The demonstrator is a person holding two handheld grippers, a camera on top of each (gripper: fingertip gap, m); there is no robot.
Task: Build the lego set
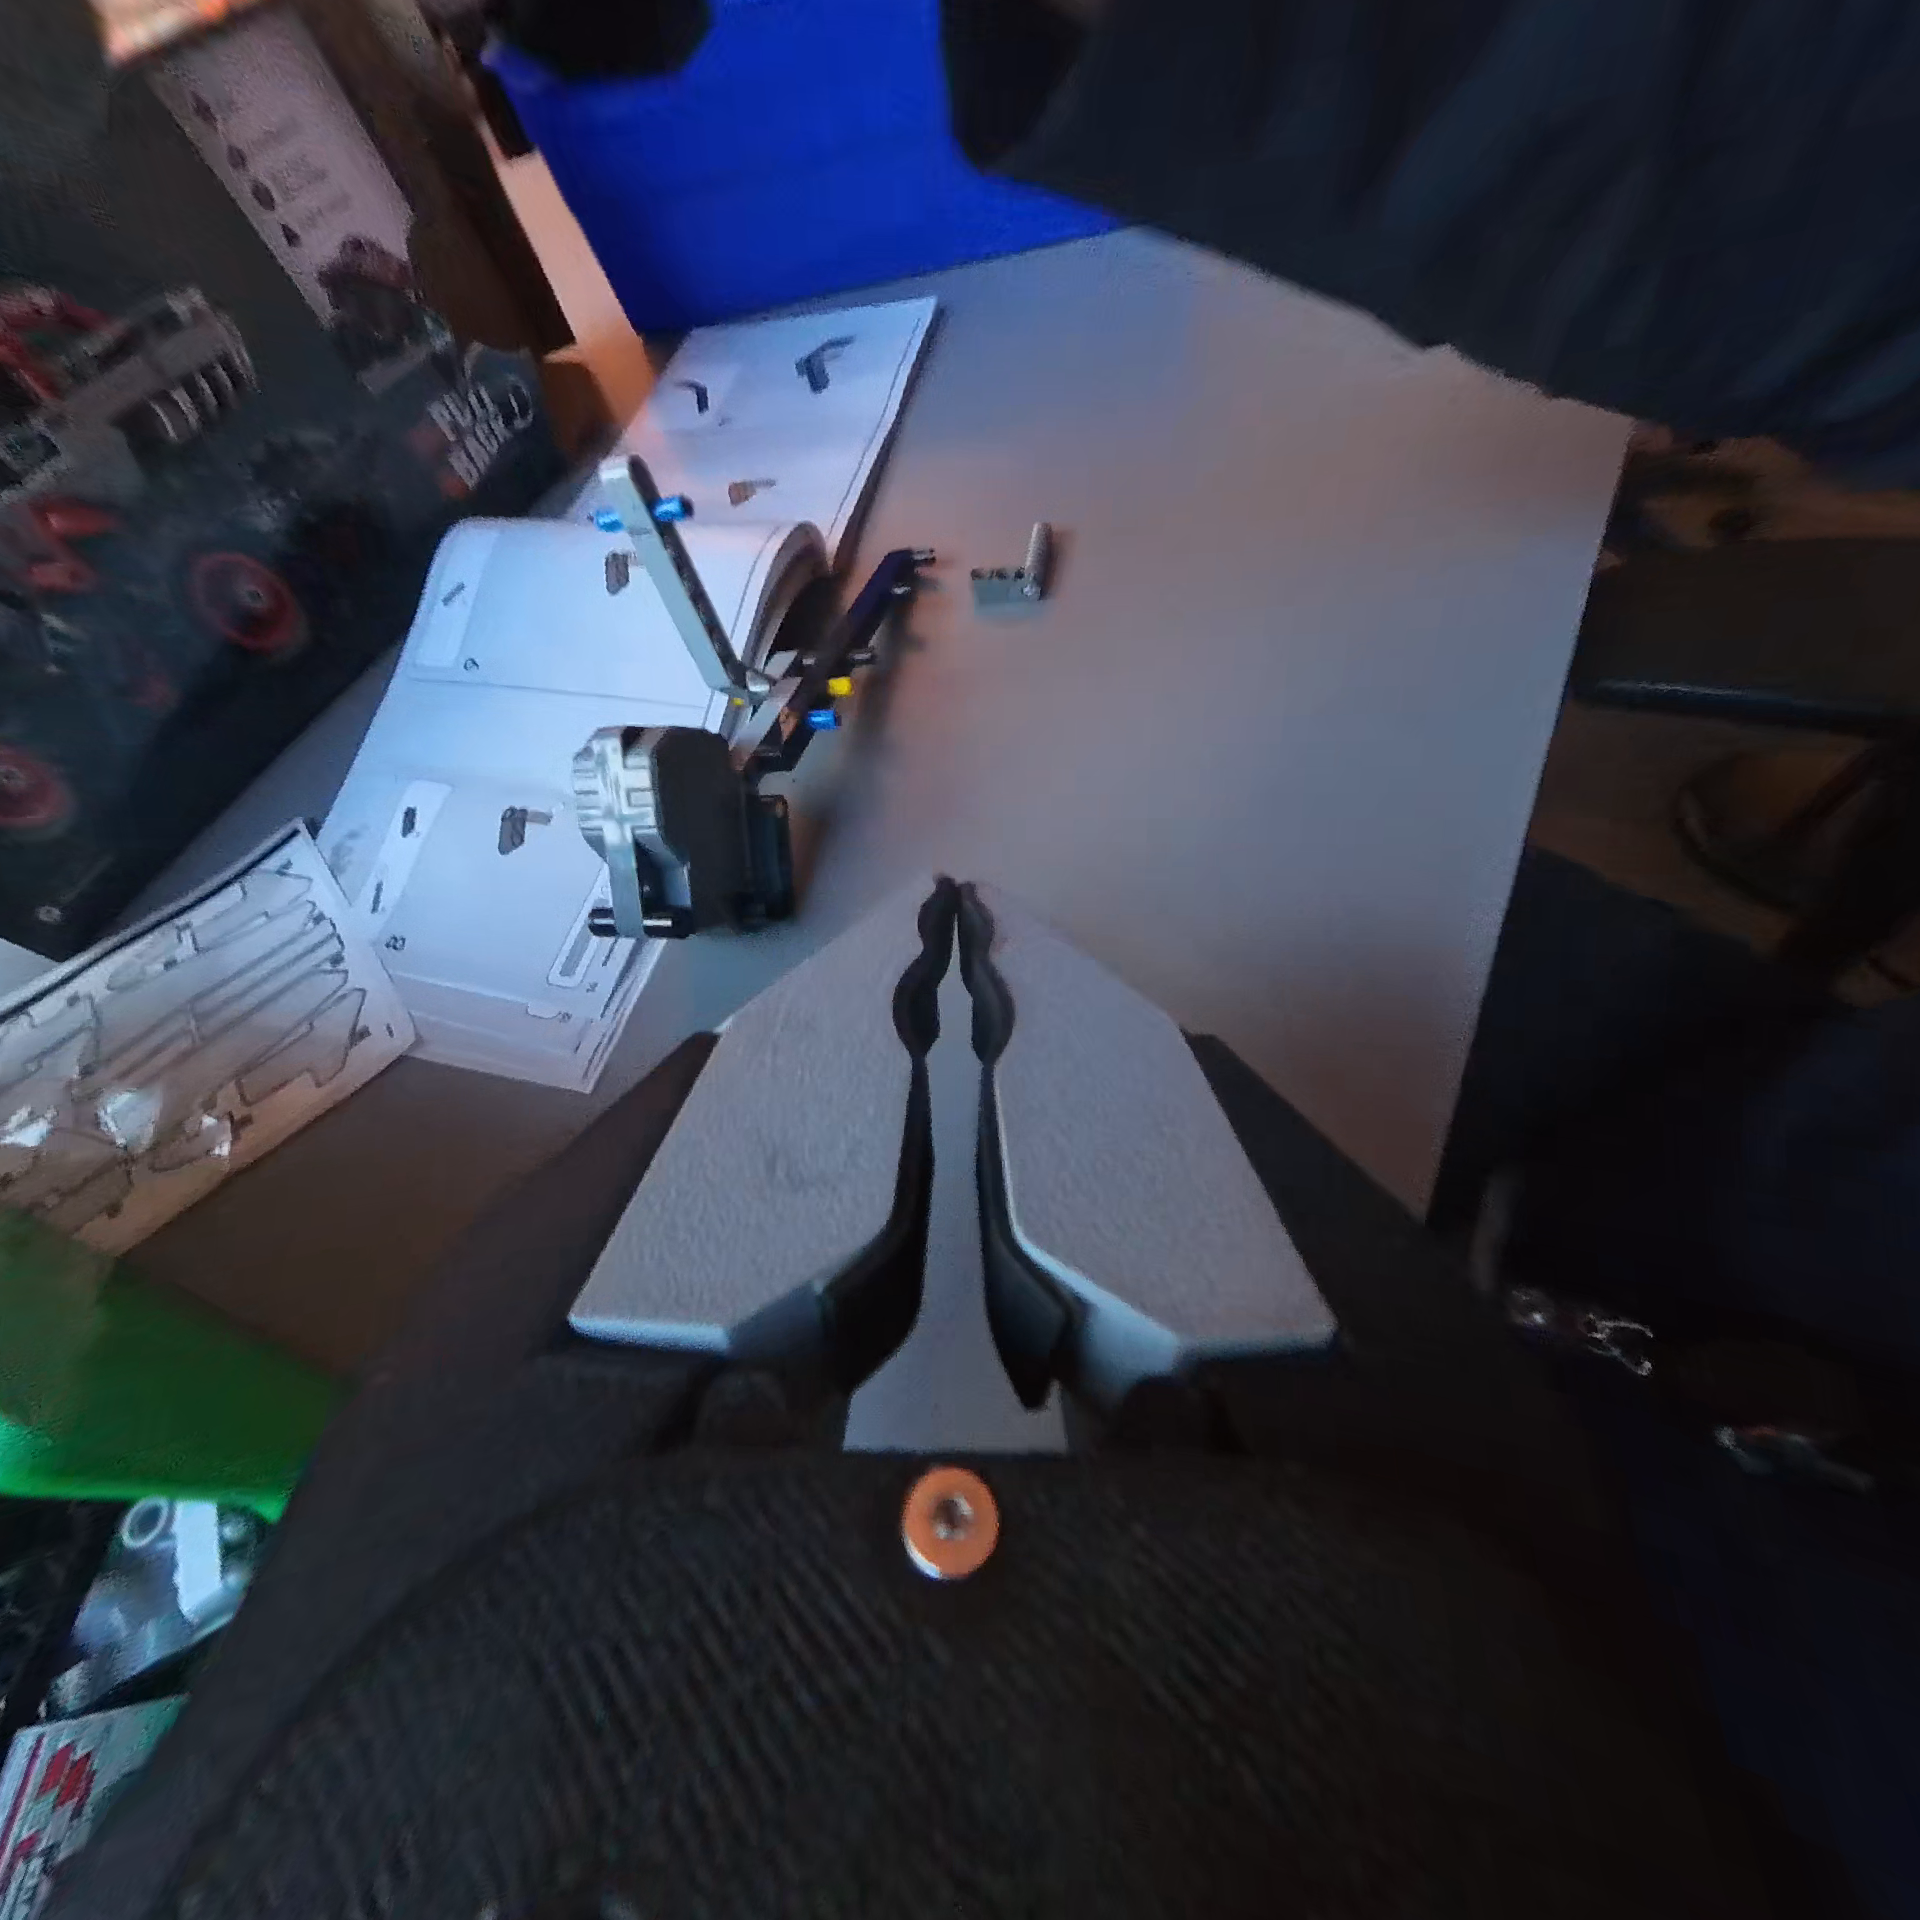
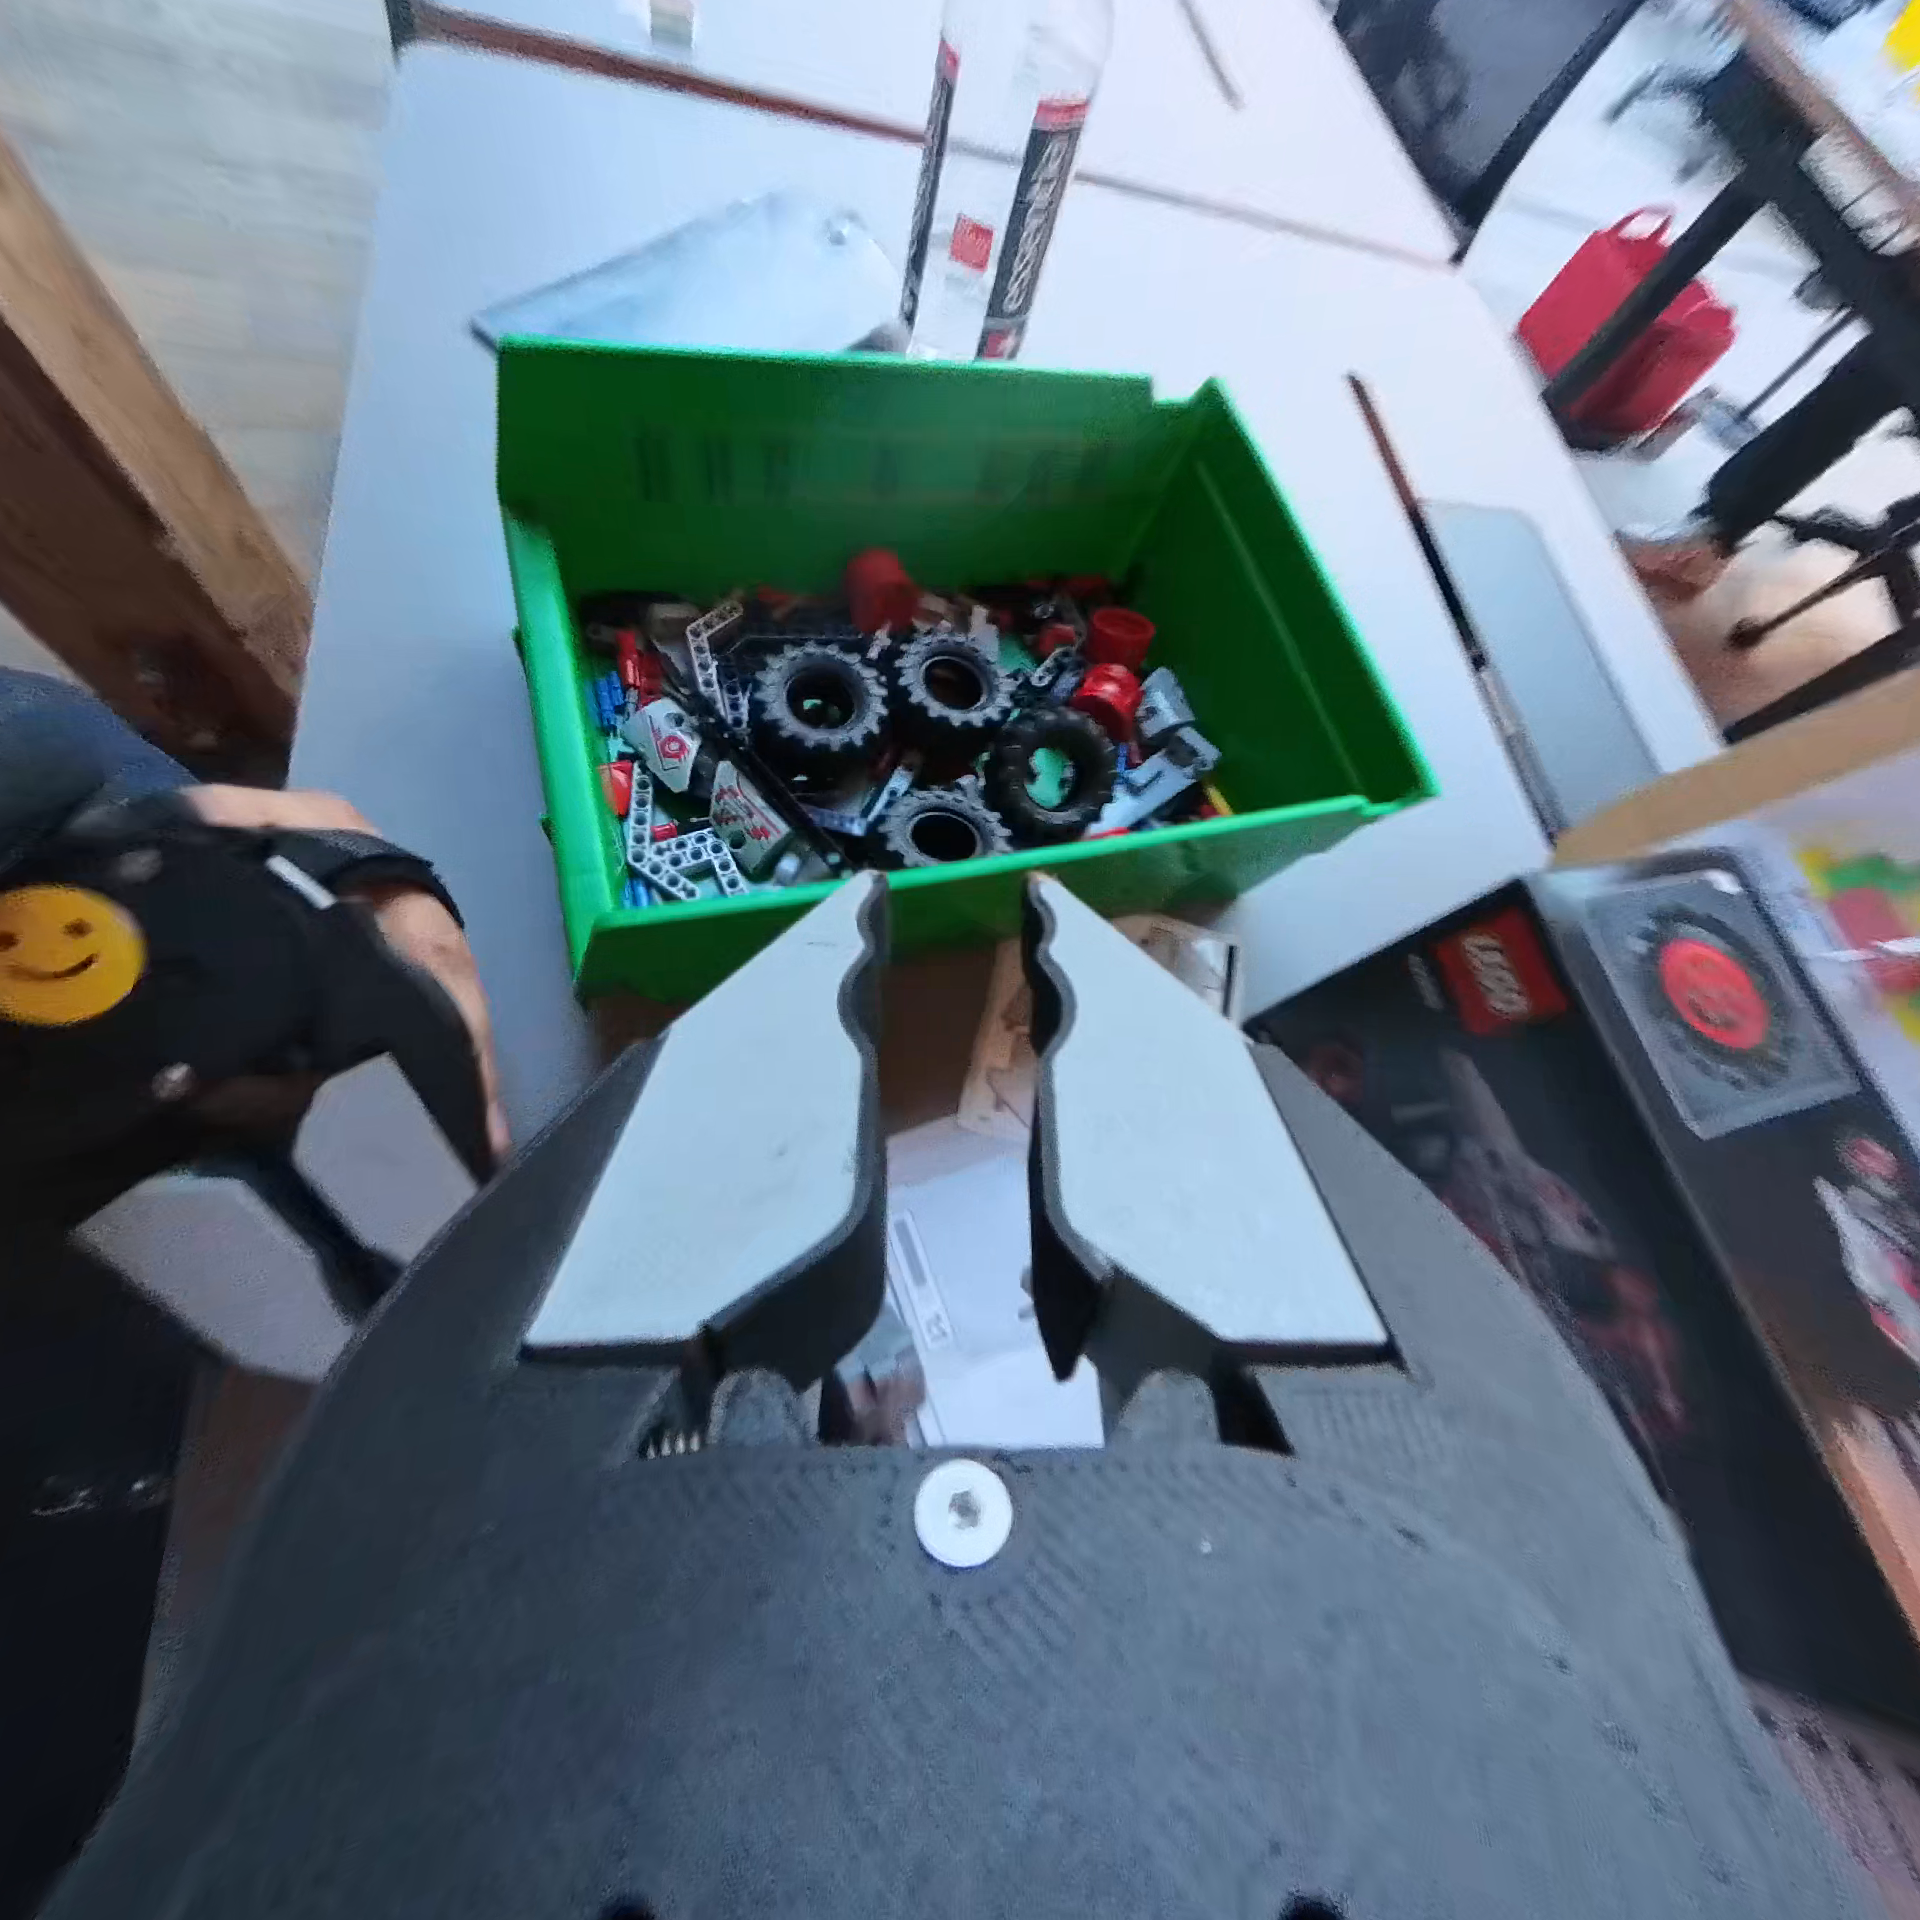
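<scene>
A: Left gripper (image 1: 954,891): grey wedge fingers, wavy black pads, ribbed black body, copper-toned screw.

B: Right gripper (image 2: 954,914): same build, pale screw. Yellow smiley badge (image 2: 64,954) on other handle.

Left wrist view: dim, bluish, with a warm orange cast across the counter (image 1: 1195,644); motion blur softens everything, edges darkest. Right wrist view: bright, even daylight; green bin (image 2: 1278,582) sharp; periphery smeared and bowed by wide-angle distortion.

Parted hand-held gripper (image 2: 956,914), green bin (image 2: 831,457), tyres (image 2: 821,701)
</scene>
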